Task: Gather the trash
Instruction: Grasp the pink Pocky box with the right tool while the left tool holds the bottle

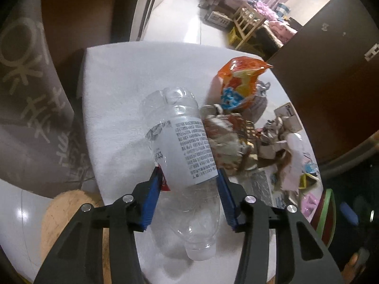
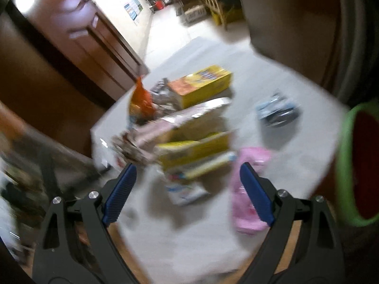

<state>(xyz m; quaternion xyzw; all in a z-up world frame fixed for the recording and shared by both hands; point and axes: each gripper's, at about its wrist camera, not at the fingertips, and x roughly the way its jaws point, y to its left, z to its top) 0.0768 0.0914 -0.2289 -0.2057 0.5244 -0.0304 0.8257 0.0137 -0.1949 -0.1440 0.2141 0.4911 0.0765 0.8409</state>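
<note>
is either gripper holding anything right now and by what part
The left gripper holds the clear plastic bottle across its lower body, cap toward the camera. The right gripper is open, holding nothing.

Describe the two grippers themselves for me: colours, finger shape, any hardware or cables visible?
Both look alike. The left gripper and right gripper each have matte black angular link arms with triangular cut-outs, joined by round silver bolt heads. Each finger carries a flat blue ribbed pad tapering to a point. No cables, markings or sleeves show.
</note>
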